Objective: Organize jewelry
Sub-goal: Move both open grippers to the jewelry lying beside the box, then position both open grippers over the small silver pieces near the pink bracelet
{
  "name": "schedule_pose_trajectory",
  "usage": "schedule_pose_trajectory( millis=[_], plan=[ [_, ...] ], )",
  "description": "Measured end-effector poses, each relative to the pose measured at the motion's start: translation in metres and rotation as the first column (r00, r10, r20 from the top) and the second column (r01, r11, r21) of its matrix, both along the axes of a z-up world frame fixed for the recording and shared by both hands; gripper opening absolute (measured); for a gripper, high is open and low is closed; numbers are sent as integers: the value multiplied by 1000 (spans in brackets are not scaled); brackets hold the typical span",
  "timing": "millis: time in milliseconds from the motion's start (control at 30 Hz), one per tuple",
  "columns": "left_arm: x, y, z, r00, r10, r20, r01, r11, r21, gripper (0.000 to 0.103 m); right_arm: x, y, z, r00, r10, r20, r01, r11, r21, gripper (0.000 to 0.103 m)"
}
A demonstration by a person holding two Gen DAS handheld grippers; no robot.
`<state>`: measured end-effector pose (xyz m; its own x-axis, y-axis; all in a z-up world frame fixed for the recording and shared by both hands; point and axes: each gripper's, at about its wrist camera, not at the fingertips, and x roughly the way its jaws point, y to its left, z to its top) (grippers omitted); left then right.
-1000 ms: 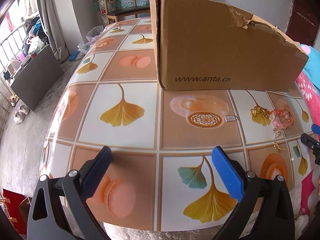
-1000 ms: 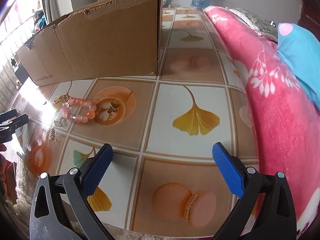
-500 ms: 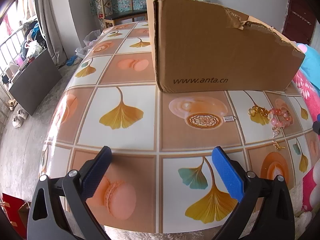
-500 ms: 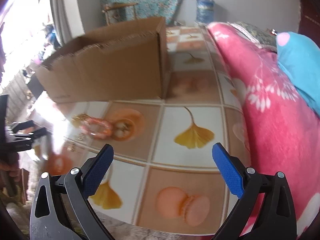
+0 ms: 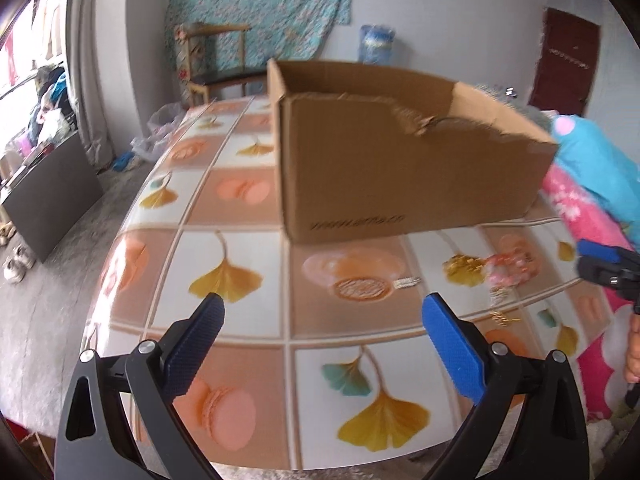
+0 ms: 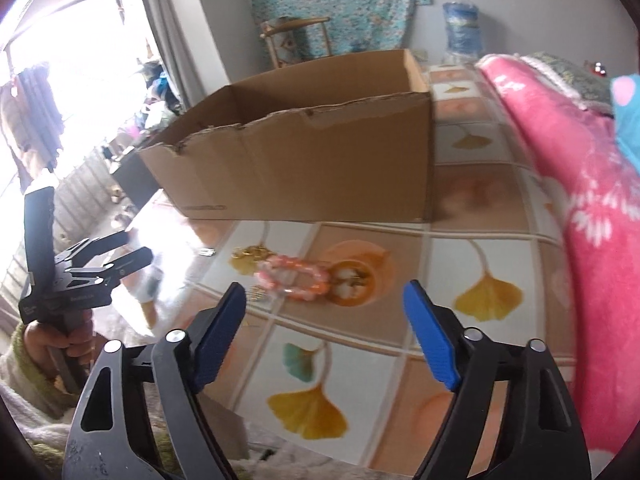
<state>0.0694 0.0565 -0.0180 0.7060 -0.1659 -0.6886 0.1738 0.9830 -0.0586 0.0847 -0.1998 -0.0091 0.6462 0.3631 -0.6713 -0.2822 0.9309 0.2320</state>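
Note:
A pink bead bracelet (image 6: pixel 294 276) lies on the patterned tablecloth (image 6: pixel 400 336) in front of an open cardboard box (image 6: pixel 320 168). Gold pieces (image 6: pixel 250 254) lie to its left and a small silver clasp (image 6: pixel 206 252) further left. In the left wrist view the bracelet (image 5: pixel 508 266), gold pieces (image 5: pixel 464 264), silver clasp (image 5: pixel 408 282) and a gold chain (image 5: pixel 502 316) lie right of centre, below the box (image 5: pixel 400 168). My left gripper (image 5: pixel 322 320) is open and empty above the table's near edge. My right gripper (image 6: pixel 324 308) is open and empty, just short of the bracelet.
A pink blanket (image 6: pixel 580 184) with a blue pillow (image 5: pixel 600 164) borders the table on the right. A wooden chair (image 5: pixel 216 56) and a water bottle (image 5: pixel 376 44) stand by the far wall. The floor drops away left of the table.
Both grippers have risen and tilted up, so the box's open top now shows. The right gripper has swung left toward the bracelet. The jewelry has not moved.

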Motion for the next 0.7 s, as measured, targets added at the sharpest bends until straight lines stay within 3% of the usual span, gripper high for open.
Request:
schedule_pose_trajectory(
  millis=[267,533,700],
  plan=[
    [-3,-15,2,996,-87,22,87,996,-7,83,0,33,-9,992,117,-43,-117,993,17,59],
    [1,-20,-7,991,-134,15,135,990,-27,66,8,56,-20,978,177,-113,-173,984,41,39],
    [4,-20,-12,989,-150,9,150,988,-20,60,10,65,-24,972,196,-132,-197,980,10,38]
  ],
)
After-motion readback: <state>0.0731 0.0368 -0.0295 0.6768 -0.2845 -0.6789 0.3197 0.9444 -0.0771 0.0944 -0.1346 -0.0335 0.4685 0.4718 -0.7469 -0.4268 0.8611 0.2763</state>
